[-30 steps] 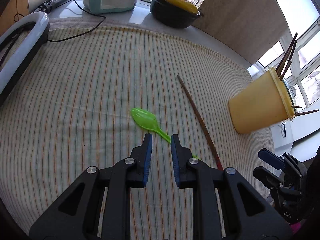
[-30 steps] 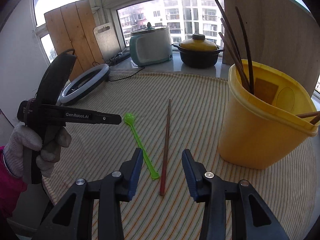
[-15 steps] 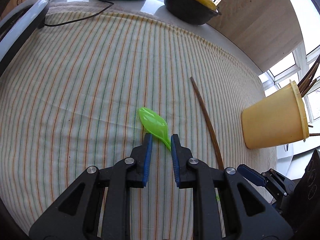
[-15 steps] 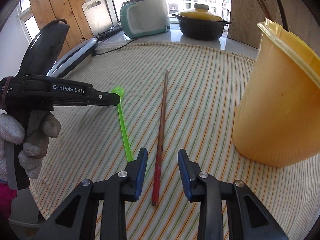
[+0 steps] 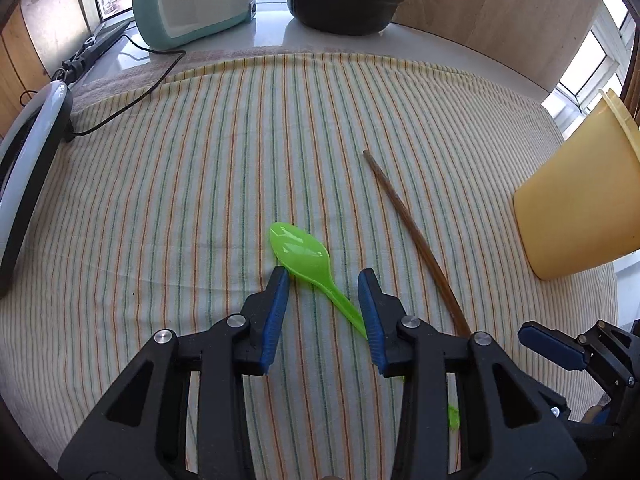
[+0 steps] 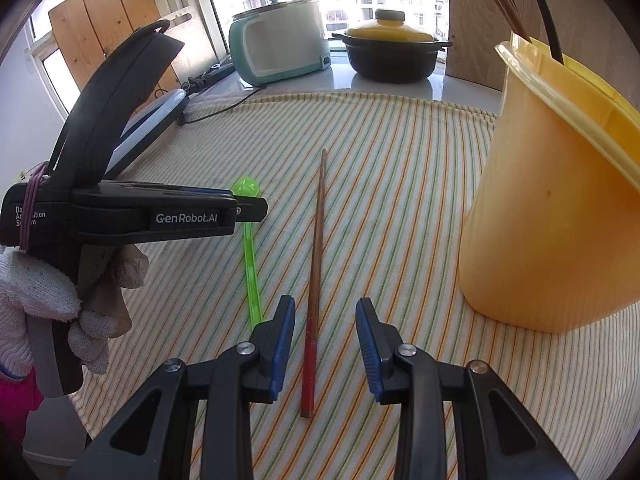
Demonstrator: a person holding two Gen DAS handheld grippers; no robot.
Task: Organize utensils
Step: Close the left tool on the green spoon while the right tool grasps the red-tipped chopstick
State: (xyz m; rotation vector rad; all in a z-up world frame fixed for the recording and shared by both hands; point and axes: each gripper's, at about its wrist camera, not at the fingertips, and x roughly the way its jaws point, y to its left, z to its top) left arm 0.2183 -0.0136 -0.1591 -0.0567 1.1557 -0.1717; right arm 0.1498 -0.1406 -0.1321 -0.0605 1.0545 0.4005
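A green plastic spoon (image 5: 304, 258) lies on the striped cloth, its handle running between the blue pads of my left gripper (image 5: 324, 280), whose jaws are opening and do not press on it. The same spoon (image 6: 251, 264) shows in the right wrist view under the left gripper's tip (image 6: 252, 206). A brown chopstick with a red end (image 6: 316, 256) lies beside it; its red end sits between the pads of my right gripper (image 6: 325, 312), which stands open just above it. The yellow utensil bucket (image 6: 556, 208) holds several chopsticks at the right.
A teal rice cooker (image 6: 280, 50) and a black pot with a yellow lid (image 6: 390, 52) stand at the back by the window. A ring lamp (image 5: 28, 160) with its cord lies at the left edge of the striped cloth (image 5: 200, 184). A gloved hand (image 6: 44, 300) holds the left gripper.
My left gripper slid forward over the spoon's handle and its jaws spread wider. My right gripper dropped lower over the chopstick's red end and narrowed slightly.
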